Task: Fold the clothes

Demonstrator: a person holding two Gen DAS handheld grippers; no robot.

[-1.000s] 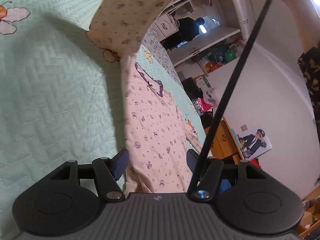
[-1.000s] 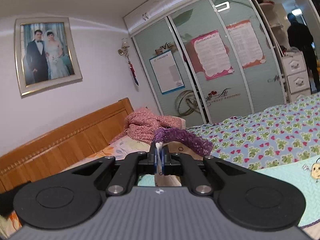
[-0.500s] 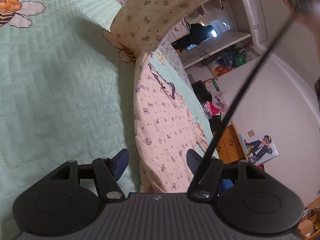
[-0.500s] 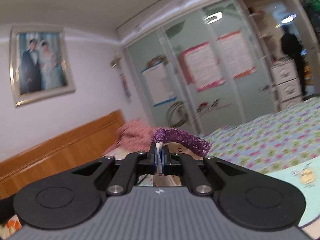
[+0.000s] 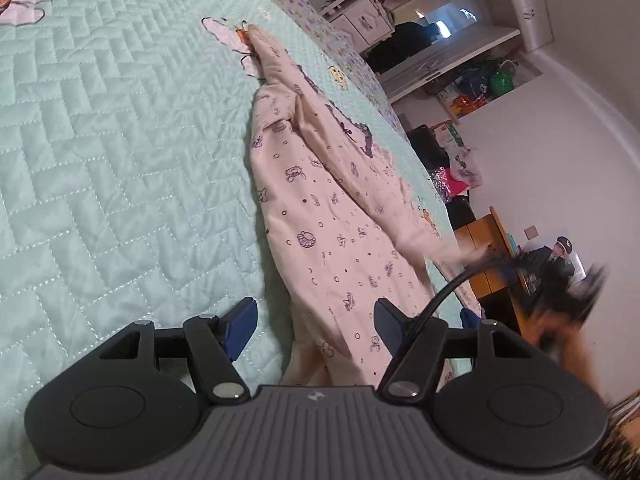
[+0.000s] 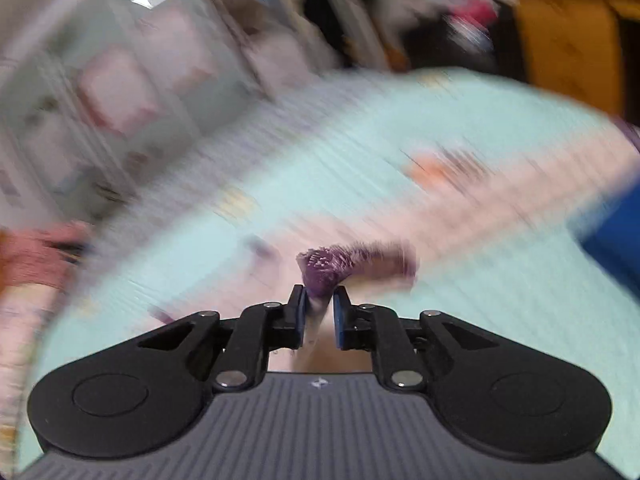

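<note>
While the right gripper [image 6: 320, 312] opens its jaws around the purple trim [image 6: 324, 270] between them, the left gripper [image 5: 314, 324] stands wide, unclenched, the pale printed garment [image 5: 320, 224] lying between its jaws on the quilt [image 5: 100, 140]. Light, limp cloth; best pinched at hems or corners.
</note>
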